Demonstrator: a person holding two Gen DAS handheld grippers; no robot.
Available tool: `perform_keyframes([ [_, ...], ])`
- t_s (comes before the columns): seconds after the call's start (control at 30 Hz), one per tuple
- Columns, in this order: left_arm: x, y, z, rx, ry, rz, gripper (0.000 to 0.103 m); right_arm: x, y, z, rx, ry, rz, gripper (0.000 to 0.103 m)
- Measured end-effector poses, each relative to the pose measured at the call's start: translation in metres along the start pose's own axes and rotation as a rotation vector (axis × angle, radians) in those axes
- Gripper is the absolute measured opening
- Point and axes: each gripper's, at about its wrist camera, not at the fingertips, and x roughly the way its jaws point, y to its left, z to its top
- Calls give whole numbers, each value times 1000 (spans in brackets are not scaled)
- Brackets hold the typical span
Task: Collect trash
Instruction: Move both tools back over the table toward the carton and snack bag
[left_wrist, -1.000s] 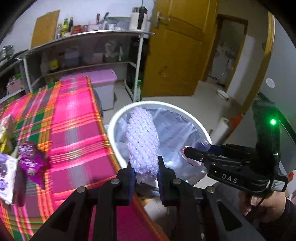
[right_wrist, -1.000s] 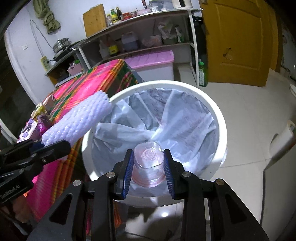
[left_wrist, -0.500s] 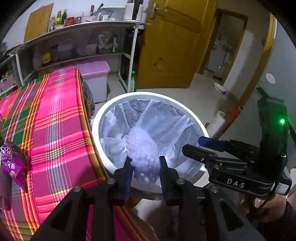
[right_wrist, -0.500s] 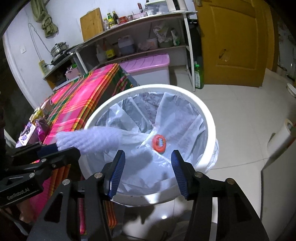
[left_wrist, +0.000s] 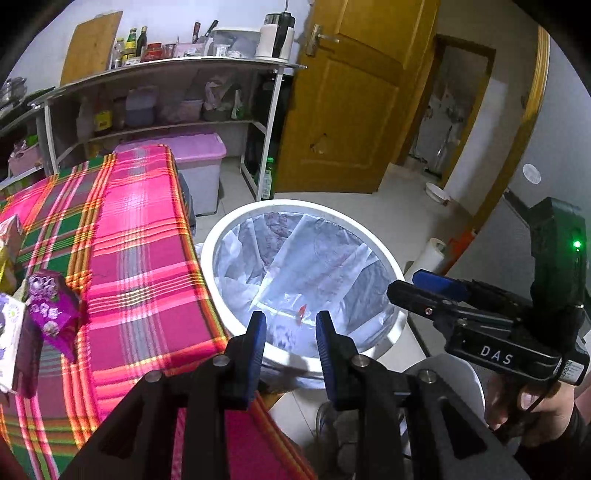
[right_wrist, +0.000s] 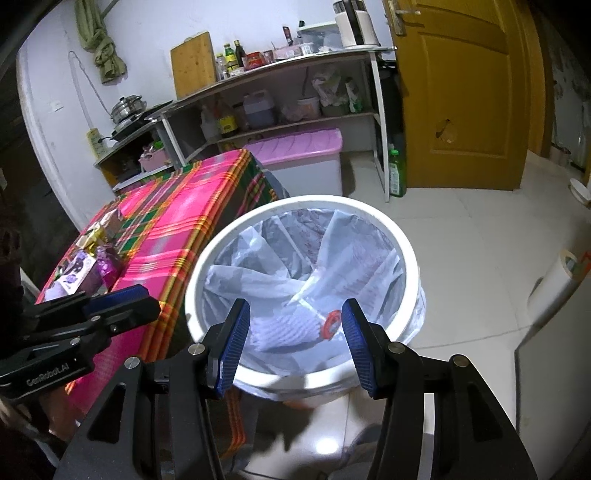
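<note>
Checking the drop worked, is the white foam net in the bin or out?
In. The foam net lies inside the bin, on its liner.

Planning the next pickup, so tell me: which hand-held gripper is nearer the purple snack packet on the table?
Left. The left hand-held gripper hangs at the table's edge beside the purple snack packet; the right hand-held gripper is over the bin, farther off.

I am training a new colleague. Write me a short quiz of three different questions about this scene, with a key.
1. True or false: the left hand-held gripper holds a piece of trash.
2. Which lies inside the white bin? A) a foam net sleeve B) a green bottle C) a purple packet
3. Fill in: the purple snack packet lies on the ____ tablecloth.

Key: 1 false, both the left and the right hand-held gripper stand open and empty. 2 A. 3 plaid.
</note>
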Motion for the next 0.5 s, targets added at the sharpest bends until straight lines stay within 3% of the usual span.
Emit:
perform_keyframes([
  [0.27,-35,5,-11,-15,-66,27,27,-24,26,-1,-51,-49,52,53],
  [0.5,-72,15,-25,-38,-132,103,27,-34,52,-3,-99,-59,99,53],
])
